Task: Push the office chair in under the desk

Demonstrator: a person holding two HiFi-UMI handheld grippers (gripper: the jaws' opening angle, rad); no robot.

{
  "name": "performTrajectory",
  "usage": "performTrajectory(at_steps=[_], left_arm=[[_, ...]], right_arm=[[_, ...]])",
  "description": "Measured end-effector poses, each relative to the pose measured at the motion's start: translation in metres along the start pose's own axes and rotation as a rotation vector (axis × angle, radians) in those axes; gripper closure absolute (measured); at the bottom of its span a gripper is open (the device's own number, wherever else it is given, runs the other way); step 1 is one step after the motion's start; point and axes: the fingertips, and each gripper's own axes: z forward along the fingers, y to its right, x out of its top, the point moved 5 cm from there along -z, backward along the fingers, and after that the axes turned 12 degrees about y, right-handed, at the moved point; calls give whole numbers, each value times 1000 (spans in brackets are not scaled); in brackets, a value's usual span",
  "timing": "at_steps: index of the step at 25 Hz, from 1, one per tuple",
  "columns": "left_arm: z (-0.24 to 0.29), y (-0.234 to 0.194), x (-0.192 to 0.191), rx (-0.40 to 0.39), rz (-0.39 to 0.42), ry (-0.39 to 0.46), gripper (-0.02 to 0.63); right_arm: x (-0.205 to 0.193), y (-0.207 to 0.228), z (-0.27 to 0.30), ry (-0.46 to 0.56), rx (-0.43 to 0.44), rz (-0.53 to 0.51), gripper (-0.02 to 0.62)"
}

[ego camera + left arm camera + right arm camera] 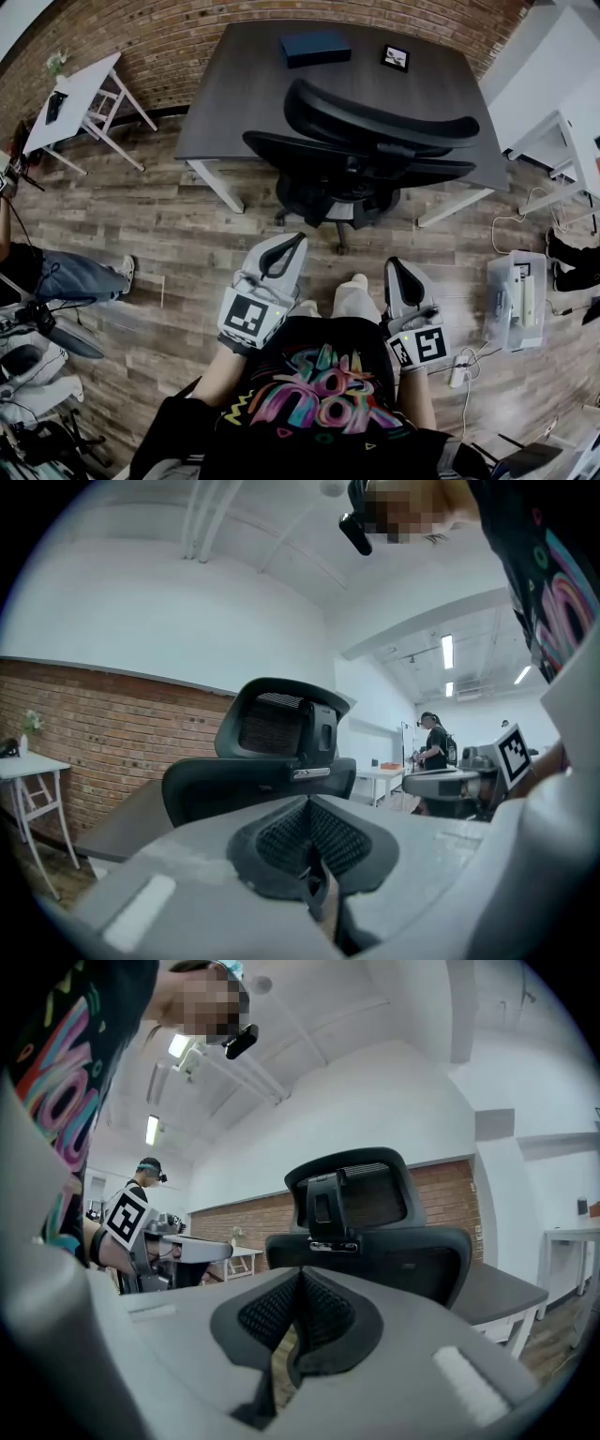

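Observation:
A black office chair point(366, 141) with a headrest stands at the near edge of the dark desk point(244, 84), its back toward me and its base point(328, 202) on the wood floor. My left gripper point(287, 244) is shut with nothing in it, and stays short of the chair, over the floor. My right gripper point(398, 269) is also shut and empty, a little nearer to me. In the left gripper view the closed left gripper point(309, 834) points at the chair back point(272, 761). The right gripper view shows the shut right gripper point(298, 1302) below the chair back point(375, 1232).
A blue box point(315, 47) and a small framed item point(395, 58) lie on the desk. A white folding table point(80, 94) stands at the far left, a white desk point(553, 84) at the right. A seated person's leg point(75, 277), a plastic bin point(516, 300) and a power strip point(459, 373) border the floor.

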Motion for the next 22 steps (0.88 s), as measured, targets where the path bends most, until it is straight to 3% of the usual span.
performTrajectory(at_steps=[22], left_arm=[[-1,5,0,-22,13,-5,604]], right_arm=[[4,6,-5,-19,-19,-5,595]])
